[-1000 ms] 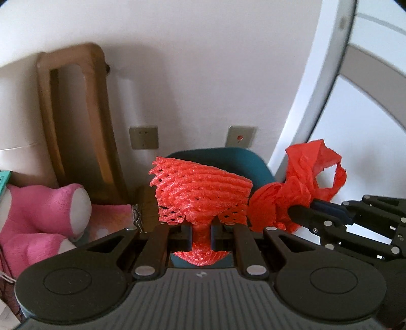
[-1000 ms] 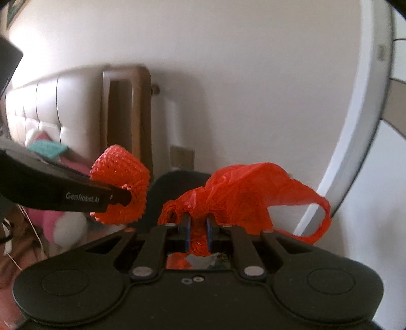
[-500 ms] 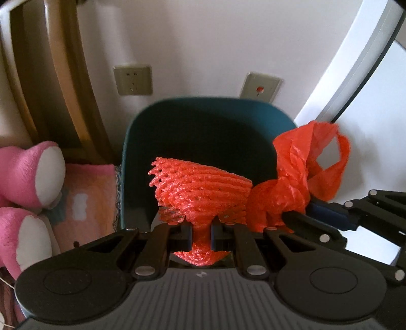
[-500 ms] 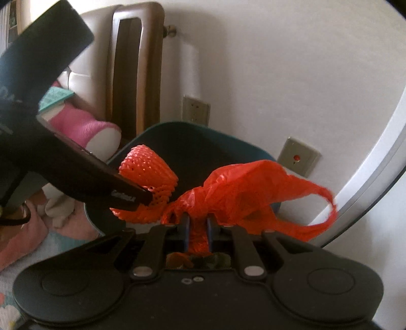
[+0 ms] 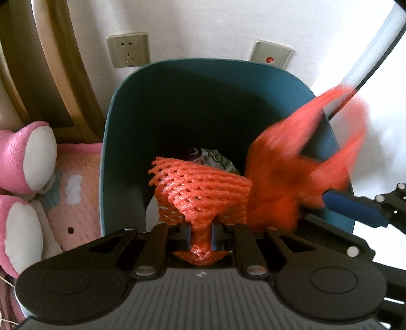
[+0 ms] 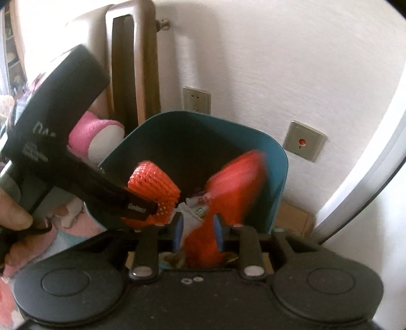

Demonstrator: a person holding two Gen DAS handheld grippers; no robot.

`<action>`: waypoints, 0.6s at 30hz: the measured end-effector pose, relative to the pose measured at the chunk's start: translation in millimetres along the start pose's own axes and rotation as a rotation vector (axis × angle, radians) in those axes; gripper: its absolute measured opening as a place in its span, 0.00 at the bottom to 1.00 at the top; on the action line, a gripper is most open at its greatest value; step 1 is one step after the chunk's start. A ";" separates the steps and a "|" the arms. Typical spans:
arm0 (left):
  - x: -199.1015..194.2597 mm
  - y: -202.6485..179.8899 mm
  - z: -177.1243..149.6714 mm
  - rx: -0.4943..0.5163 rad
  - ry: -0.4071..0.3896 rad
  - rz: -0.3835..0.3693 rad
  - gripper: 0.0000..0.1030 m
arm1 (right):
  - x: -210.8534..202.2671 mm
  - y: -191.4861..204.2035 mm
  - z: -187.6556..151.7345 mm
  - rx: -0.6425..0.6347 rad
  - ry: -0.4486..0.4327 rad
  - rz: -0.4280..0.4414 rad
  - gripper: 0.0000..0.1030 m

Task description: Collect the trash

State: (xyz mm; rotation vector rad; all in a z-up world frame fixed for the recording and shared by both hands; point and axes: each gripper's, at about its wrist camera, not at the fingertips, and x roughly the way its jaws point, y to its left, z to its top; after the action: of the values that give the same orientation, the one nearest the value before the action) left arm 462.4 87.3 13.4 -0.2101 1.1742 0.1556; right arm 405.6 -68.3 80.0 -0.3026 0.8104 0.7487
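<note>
Red foam net [image 5: 200, 193] pinched between narrow fingers of left gripper [image 5: 200, 237], held over open teal bin [image 5: 121, 142]. Red plastic bag [image 6: 228, 198], motion-blurred, between fingers of right gripper [image 6: 198, 232] set well apart; whether pads touch it, cannot tell. Bag part inside bin mouth on right side, one blurred loop [image 5: 352, 142] reaching past right rim. Printed wrapper [image 5: 215, 158] lying inside bin behind net. Bin on floor against white wall [image 5: 203, 22], below grey socket [image 5: 128, 49] and switch plate with red dot [image 5: 270, 54]. Wooden frame [image 5: 55, 66] left of bin. Pink plush toy [image 5: 28, 157] with white soles at far left, on pink cloth [image 5: 76, 177] just beside bin's left wall.
</note>
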 end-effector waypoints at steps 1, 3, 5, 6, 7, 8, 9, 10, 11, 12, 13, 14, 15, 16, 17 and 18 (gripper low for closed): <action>0.4 -0.8 0.2 0.004 -0.001 0.005 0.15 | -0.4 -3.4 1.1 0.010 -0.005 -0.002 0.26; 0.3 -2.5 0.0 0.015 -0.009 0.012 0.19 | -1.1 -8.0 3.2 0.030 -0.010 -0.001 0.27; -2.4 -4.0 0.3 0.017 -0.022 0.019 0.27 | -3.1 -12.3 5.1 0.050 -0.020 0.000 0.28; -4.7 -4.0 -0.2 0.016 -0.032 0.017 0.29 | -4.6 -12.9 4.1 0.060 -0.024 0.001 0.29; -7.1 -3.6 -0.7 0.012 -0.040 0.014 0.33 | -5.7 -15.2 2.6 0.069 -0.027 0.001 0.29; -9.7 -3.2 -1.1 0.009 -0.047 0.012 0.40 | -8.1 -16.1 1.8 0.079 -0.032 0.000 0.30; -12.6 -2.8 -1.6 0.007 -0.056 0.010 0.46 | -10.3 -16.8 0.8 0.087 -0.037 0.001 0.31; -16.2 -2.8 -2.9 0.004 -0.065 0.013 0.58 | -11.4 -17.6 1.3 0.094 -0.043 0.002 0.32; -21.2 -2.4 -4.6 0.004 -0.086 0.013 0.63 | -14.1 -18.0 0.9 0.103 -0.050 0.000 0.34; -25.1 -2.1 -5.5 0.005 -0.101 0.011 0.64 | -15.2 -17.7 0.8 0.112 -0.057 -0.001 0.35; -28.8 -2.2 -7.0 0.008 -0.109 0.009 0.64 | -19.0 -17.9 0.0 0.124 -0.065 -0.001 0.36; -32.2 -1.7 -8.0 0.008 -0.113 0.008 0.64 | -22.3 -18.6 -0.9 0.137 -0.073 -0.001 0.37; -36.9 -0.7 -9.9 0.010 -0.122 0.006 0.64 | -24.3 -19.0 -1.8 0.147 -0.081 -0.003 0.37; -40.6 -0.6 -11.2 0.013 -0.131 0.006 0.64 | -28.1 -18.3 -1.5 0.156 -0.089 -0.006 0.39; -45.0 0.6 -12.8 0.017 -0.141 0.007 0.64 | -33.3 -17.1 -2.1 0.167 -0.099 -0.009 0.39; -50.3 2.0 -15.1 0.021 -0.153 0.006 0.64 | -36.5 -17.0 -2.2 0.176 -0.107 -0.008 0.40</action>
State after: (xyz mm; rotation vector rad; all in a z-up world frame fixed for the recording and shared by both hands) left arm 429.4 85.0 54.2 -0.1729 1.0240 0.1619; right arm 399.8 -99.2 105.2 -0.1065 0.7673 0.6751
